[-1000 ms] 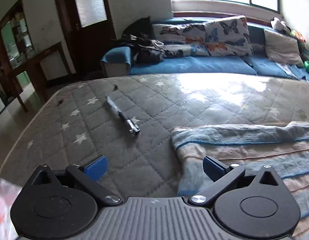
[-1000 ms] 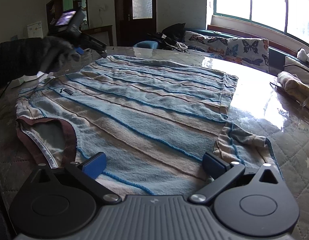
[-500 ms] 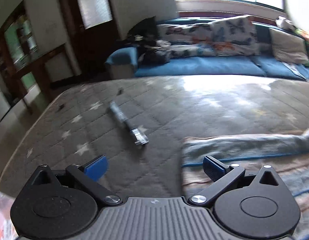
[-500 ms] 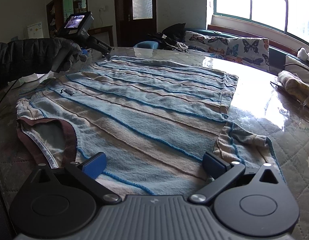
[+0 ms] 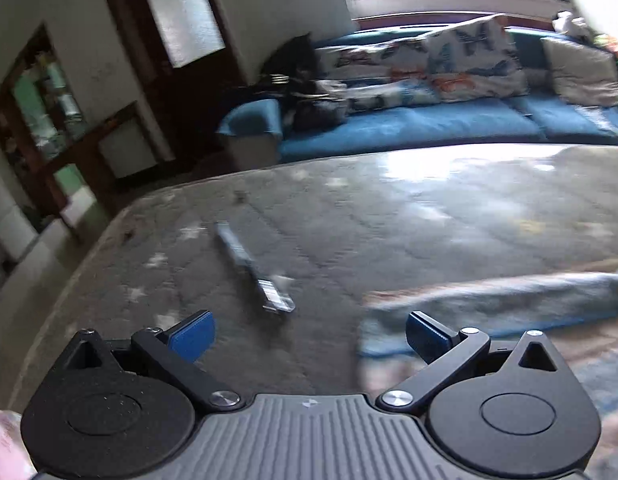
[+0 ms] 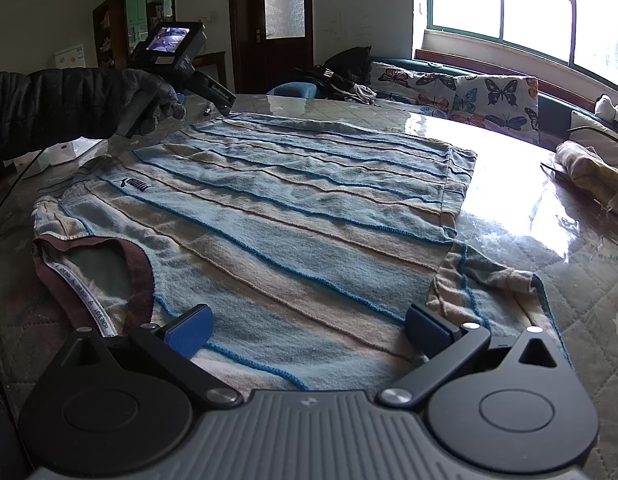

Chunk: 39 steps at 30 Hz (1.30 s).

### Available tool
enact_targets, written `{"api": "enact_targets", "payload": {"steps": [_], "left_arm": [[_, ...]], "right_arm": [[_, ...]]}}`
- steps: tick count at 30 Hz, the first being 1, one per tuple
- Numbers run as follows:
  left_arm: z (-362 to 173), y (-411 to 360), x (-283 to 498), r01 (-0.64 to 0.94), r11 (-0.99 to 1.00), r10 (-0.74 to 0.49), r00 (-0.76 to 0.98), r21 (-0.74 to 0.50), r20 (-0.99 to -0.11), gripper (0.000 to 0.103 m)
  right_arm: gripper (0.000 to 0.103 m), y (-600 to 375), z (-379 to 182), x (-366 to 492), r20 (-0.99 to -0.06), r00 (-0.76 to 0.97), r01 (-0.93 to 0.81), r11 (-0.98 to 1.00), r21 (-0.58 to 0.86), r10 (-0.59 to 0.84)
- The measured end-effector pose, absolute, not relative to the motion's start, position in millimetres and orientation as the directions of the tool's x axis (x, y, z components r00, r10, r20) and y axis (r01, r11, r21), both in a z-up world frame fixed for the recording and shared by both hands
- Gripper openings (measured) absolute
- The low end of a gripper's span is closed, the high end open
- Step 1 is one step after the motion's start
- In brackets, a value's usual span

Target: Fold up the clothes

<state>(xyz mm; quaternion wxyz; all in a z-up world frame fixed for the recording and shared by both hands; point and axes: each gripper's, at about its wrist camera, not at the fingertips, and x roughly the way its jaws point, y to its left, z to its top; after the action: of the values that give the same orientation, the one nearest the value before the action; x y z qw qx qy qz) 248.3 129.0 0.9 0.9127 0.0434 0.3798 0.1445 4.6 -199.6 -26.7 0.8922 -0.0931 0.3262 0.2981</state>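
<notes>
A blue and beige striped shirt (image 6: 293, 216) lies flat on the quilted table, its brown collar (image 6: 137, 280) at the near left and one sleeve (image 6: 489, 280) at the near right. My right gripper (image 6: 307, 330) is open, low over the shirt's near edge, holding nothing. My left gripper (image 5: 307, 334) is open too, held over the bare quilt with the shirt's hem corner (image 5: 469, 300) beside its right finger. In the right wrist view a gloved hand holds the left gripper (image 6: 225, 110) above the shirt's far left corner.
A marker pen (image 5: 253, 268) lies on the quilted table cover (image 5: 389, 216) ahead of the left gripper. A folded beige garment (image 6: 589, 172) sits at the table's far right. A blue sofa (image 5: 409, 124) with butterfly cushions stands behind, and a white box (image 6: 65, 152) lies at the left.
The left gripper has risen and swung left, so the shirt's hem has slid toward the right of its view. The right gripper and the shirt have stayed still.
</notes>
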Motion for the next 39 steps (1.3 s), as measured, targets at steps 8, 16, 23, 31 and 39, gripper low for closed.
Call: {"api": "enact_targets", "payload": {"steps": [8,16,23,31,39], "left_arm": [[-3,57,264,-0.036,0.982,0.153,0.717,0.183,-0.68,0.103],[-16,30,286,-0.02,0.97,0.181,0.723,0.241,-0.667,0.103],[-16,40,294,-0.157,0.951,0.294,0.72,0.265,-0.628,0.103],[-9,11,281,0.032,0.979,0.106,0.762,0.201,-0.639,0.103],[-18,11,302,0.012,0.978,0.139,0.706,0.208,-0.695,0.103]], "right_arm": [[0.103,-199,-27,4,-0.638,0.61,-0.593,0.805,0.026,0.47],[0.103,-200,-27,4,-0.636,0.609,-0.592,0.805,0.031,0.473],[0.103,-200,-26,3,-0.636,0.609,-0.592,0.805,0.034,0.475],[0.103,-200,-26,3,-0.636,0.609,-0.592,0.805,0.033,0.474],[0.103,-200,-27,3,-0.636,0.609,-0.592,0.805,0.033,0.474]]}}
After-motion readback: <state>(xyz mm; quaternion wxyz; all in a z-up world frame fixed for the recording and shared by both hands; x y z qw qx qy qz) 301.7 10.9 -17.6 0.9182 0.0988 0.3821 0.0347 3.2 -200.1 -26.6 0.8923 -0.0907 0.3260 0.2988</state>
